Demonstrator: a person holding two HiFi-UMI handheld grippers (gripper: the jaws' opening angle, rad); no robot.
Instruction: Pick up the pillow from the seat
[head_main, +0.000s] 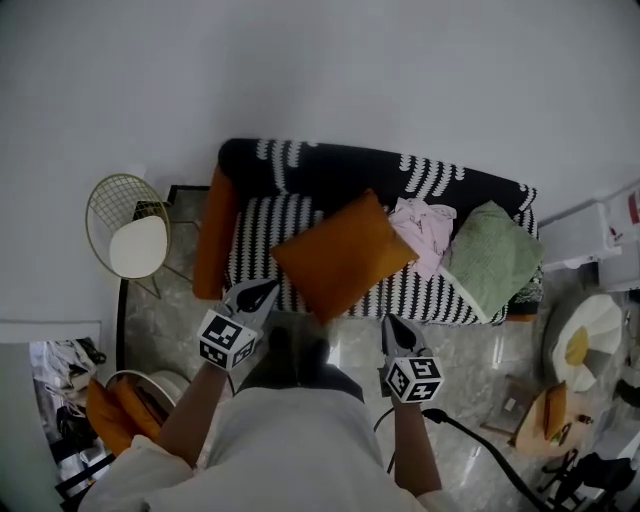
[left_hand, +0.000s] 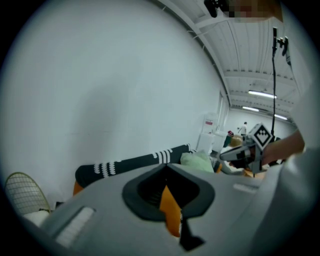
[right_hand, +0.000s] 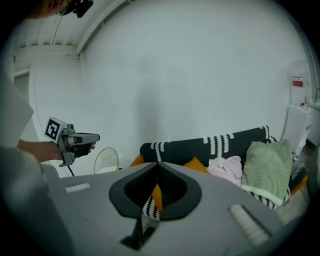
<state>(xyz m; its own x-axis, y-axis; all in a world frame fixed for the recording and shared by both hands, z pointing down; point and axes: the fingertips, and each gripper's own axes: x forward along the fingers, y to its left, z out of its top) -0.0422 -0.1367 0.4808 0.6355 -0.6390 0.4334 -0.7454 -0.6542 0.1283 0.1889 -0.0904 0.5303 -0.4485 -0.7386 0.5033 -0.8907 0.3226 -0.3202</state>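
An orange square pillow (head_main: 345, 255) lies tilted on the seat of a black-and-white striped sofa (head_main: 300, 165); in the right gripper view the pillow's corner (right_hand: 196, 164) pokes up in front of the sofa back. My left gripper (head_main: 266, 290) hovers at the seat's front edge, just left of the pillow, shut and holding nothing. My right gripper (head_main: 391, 323) hangs over the floor, below the pillow's right corner, also shut and empty. Each gripper shows in the other's view: the right gripper (left_hand: 244, 151) and the left gripper (right_hand: 76, 142).
A pink cloth (head_main: 425, 228) and a green cushion (head_main: 492, 258) lie on the sofa's right half. A gold wire chair (head_main: 125, 235) stands to the left. White and yellow objects (head_main: 585, 345) sit on the floor at right; a black cable (head_main: 480, 450) trails from my right gripper.
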